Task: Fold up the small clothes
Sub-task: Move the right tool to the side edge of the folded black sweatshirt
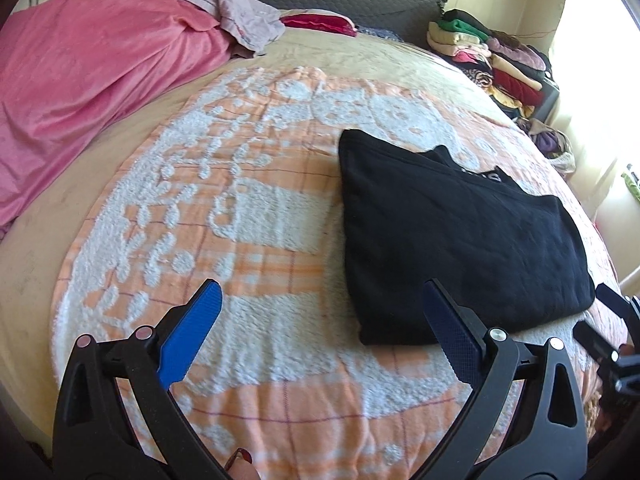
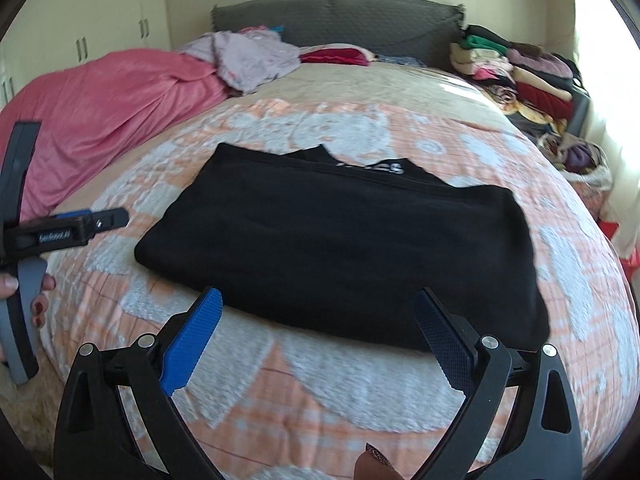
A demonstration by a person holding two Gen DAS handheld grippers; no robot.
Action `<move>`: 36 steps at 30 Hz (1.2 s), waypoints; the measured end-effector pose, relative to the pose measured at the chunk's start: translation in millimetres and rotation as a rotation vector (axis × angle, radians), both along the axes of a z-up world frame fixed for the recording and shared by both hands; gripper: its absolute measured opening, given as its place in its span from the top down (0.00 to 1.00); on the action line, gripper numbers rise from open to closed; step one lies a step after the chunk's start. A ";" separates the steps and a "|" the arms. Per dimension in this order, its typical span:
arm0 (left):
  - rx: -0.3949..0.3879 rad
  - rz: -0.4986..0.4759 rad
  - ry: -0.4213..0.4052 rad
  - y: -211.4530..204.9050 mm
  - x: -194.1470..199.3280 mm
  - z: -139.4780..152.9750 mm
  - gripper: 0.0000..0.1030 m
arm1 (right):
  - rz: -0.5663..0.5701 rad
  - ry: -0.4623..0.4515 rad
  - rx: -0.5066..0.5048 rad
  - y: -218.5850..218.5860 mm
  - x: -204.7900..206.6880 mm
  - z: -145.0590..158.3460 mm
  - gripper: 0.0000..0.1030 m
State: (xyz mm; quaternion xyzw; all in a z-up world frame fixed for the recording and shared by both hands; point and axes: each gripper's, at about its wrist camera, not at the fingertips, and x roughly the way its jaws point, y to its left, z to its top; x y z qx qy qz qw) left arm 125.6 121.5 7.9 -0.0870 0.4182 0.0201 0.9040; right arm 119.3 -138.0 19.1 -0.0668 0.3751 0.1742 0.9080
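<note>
Pink blanket (image 1: pixel 88 80) bunched along the left side of the bed, with a crumpled lilac garment (image 1: pixel 240 16) at its far end. Orange-and-white spread (image 1: pixel 248 208) covers the middle of the bed.

Left gripper (image 1: pixel 322 320): jaws spread wide, nothing between them, blue pads (image 1: pixel 190 336) over bare spread. In the right wrist view it sits at the left edge, held in a hand (image 2: pixel 38 300) with painted nails.

Folded black garment (image 2: pixel 340 248) lies flat on the spread, right of the left gripper and straight ahead of the right one. White lettering shows at its far edge, partly covered by a fold. In the left wrist view its near corner sits just beyond the right finger; contact cannot be told.

Right gripper (image 2: pixel 320 324): jaws spread wide, empty, tips at the near edge of the black garment, not pinching it.

Stack of folded clothes (image 2: pixel 520 80) at the far right by the grey headboard (image 2: pixel 340 16); bright window beyond.
</note>
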 end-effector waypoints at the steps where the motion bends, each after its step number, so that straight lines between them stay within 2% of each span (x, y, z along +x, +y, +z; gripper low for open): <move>1: 0.000 0.003 -0.001 2.4 2.0 0.4 0.09 | 0.017 0.002 -0.009 7.6 1.2 -1.5 0.07; 12: 0.003 0.028 0.000 20.3 24.8 0.1 0.09 | 0.155 0.009 -0.091 69.8 6.5 -19.6 0.07; 22: 0.020 0.028 0.008 32.2 54.2 -1.7 0.09 | 0.232 -0.014 -0.225 103.7 11.9 -41.5 0.07; 27: 0.011 0.016 0.024 31.7 71.1 -5.4 0.09 | 0.239 0.001 -0.269 111.0 21.0 -57.7 0.07; 36: 0.030 -0.024 0.034 18.1 91.4 -7.9 0.09 | 0.216 -0.046 -0.330 126.1 38.0 -72.4 0.04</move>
